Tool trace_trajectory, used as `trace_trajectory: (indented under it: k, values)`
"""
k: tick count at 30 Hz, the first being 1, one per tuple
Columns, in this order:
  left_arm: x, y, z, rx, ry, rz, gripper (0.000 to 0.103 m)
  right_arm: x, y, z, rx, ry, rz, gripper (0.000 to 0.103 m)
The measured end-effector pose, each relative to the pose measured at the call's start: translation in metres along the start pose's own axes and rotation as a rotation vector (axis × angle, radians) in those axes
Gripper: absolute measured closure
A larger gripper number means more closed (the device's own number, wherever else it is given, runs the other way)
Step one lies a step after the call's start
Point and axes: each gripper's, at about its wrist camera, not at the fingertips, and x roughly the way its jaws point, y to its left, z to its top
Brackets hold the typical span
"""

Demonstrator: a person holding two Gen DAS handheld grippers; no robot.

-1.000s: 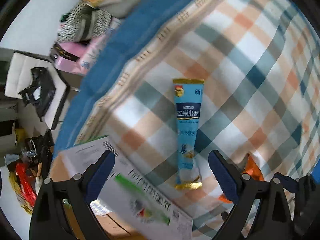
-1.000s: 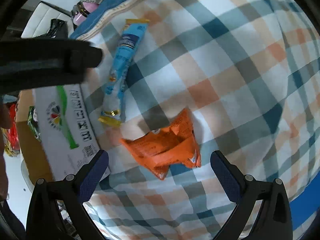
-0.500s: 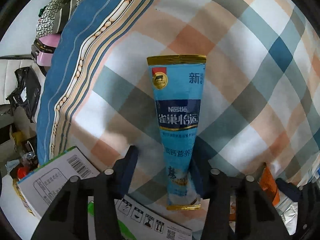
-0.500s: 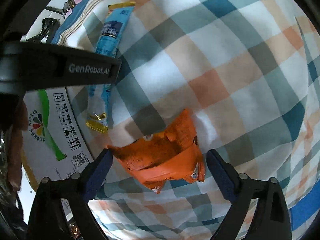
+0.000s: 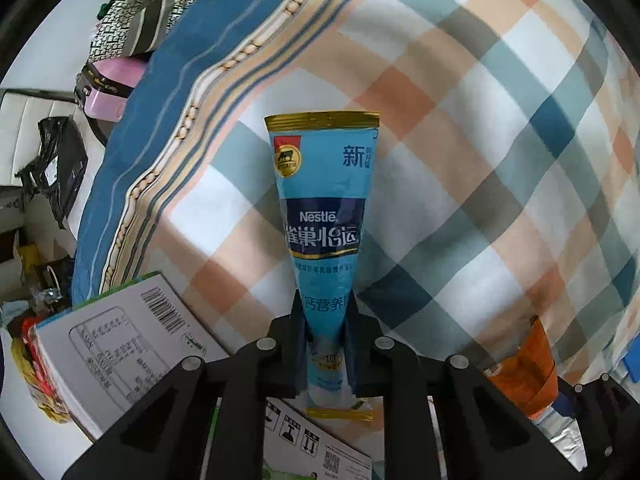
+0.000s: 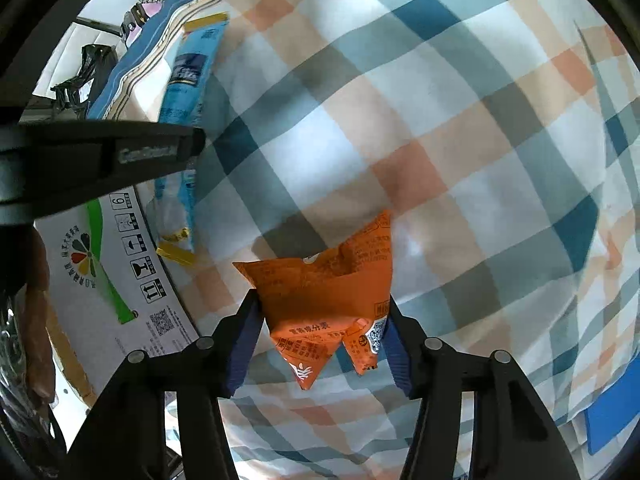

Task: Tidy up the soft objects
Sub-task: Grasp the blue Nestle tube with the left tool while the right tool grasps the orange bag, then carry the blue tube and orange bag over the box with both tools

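A long blue Nestle sachet (image 5: 325,216) with gold ends lies on the plaid bedspread (image 5: 500,160). My left gripper (image 5: 325,332) is shut on its lower part, fingers pressed on both sides. The sachet also shows in the right wrist view (image 6: 188,92), with the left gripper's arm across it. A crumpled orange snack packet (image 6: 328,300) lies on the bedspread (image 6: 460,120); my right gripper (image 6: 320,336) has closed on it, both blue pads touching its sides. The packet's edge shows at the lower right of the left wrist view (image 5: 528,372).
A white cardboard box (image 5: 120,344) with barcode and green print sits at the bed's near left edge, also in the right wrist view (image 6: 120,272). A blue striped border (image 5: 160,92) runs along the bed. Bags and clutter (image 5: 120,40) lie beyond it.
Both grippers moved down onto the bed and closed: the left one on the blue sachet, the right one on the orange packet. Both were wide open a second ago.
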Motion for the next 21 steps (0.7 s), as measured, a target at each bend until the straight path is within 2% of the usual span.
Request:
trace_trajectory:
  k: [9, 14, 16, 21]
  values:
    - [-0.069, 0.019, -0.033, -0.12, -0.135, -0.13, 0.09, -0.04, 0.008, -0.023, -0.029, -0.078, 0.011, 0.045]
    - [-0.123, 0.04, -0.064, -0.197, -0.234, -0.237, 0.09, -0.093, 0.026, -0.043, -0.086, -0.154, 0.044, 0.045]
    - [-0.146, 0.053, -0.085, -0.238, -0.28, -0.277, 0.09, -0.126, 0.029, -0.037, -0.119, -0.182, 0.057, 0.045]
    - [-0.188, 0.097, -0.135, -0.329, -0.377, -0.325, 0.09, -0.185, 0.053, -0.046, -0.227, -0.233, 0.101, 0.045]
